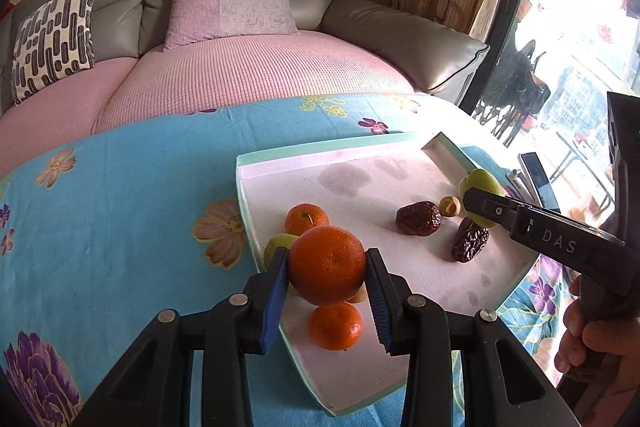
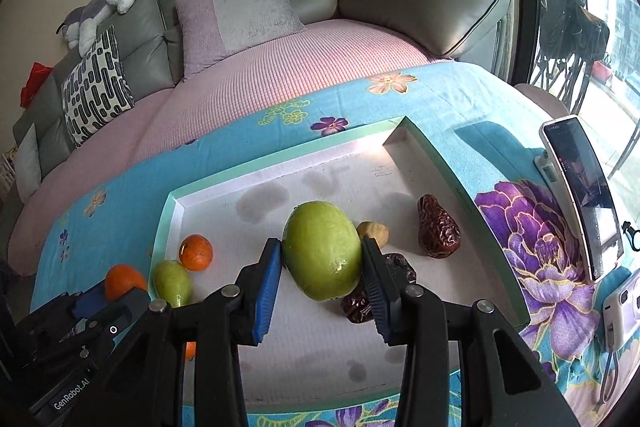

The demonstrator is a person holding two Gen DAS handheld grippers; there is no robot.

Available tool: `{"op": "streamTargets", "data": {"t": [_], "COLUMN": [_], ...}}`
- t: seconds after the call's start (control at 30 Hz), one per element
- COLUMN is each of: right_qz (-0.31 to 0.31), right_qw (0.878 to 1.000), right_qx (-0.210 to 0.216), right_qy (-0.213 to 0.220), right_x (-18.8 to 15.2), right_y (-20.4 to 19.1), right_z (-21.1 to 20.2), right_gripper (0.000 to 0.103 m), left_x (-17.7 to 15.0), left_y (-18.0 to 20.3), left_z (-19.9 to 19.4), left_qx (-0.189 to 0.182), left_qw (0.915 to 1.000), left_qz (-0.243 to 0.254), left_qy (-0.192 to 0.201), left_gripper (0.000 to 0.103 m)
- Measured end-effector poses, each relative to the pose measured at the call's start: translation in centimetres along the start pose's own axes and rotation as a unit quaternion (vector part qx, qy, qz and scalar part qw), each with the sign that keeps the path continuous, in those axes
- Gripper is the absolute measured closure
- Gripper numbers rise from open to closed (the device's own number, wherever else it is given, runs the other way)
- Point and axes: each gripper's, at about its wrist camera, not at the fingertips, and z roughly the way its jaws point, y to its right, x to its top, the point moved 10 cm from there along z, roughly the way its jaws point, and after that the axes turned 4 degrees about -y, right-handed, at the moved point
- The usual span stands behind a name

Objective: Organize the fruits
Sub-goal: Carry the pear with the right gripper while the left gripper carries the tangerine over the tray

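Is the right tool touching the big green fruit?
Touching. In the right wrist view, the right tool has both blue pads pressed against the sides of the green fruit, with no gap showing on either side.

The far half of the shallow white tray with a mint-green rim [image 2: 460,195] is left bare, so open room is offered there. The near left corner is crowded by two small oranges [image 1: 306,218] [image 1: 336,326] and a small green fruit [image 2: 173,283]. The right side is blocked by two wrinkled dark-red dates [image 2: 438,227] [image 1: 470,239] and a small tan nut-like fruit [image 2: 374,233]. Beyond the right rim, an upright smartphone on a stand [image 2: 580,195] is set.
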Motion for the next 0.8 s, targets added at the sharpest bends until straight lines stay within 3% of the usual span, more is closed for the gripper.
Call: {"op": "streamTargets", "data": {"t": [0.8], "right_qz": [-0.022], "right_qw": [0.998], "right_qx": [0.003], "right_qy": [-0.066], "right_x": [-2.5], "right_y": [-0.7], "right_z": [3.1], "right_gripper": [0.061], "left_x": [-2.0], "left_y": [0.9], "left_z": [2.3], "left_qx": [0.006], "left_qw": [0.9989], "left_qz": [0.019], "left_qy": [-0.042], "left_gripper": [0.063]}}
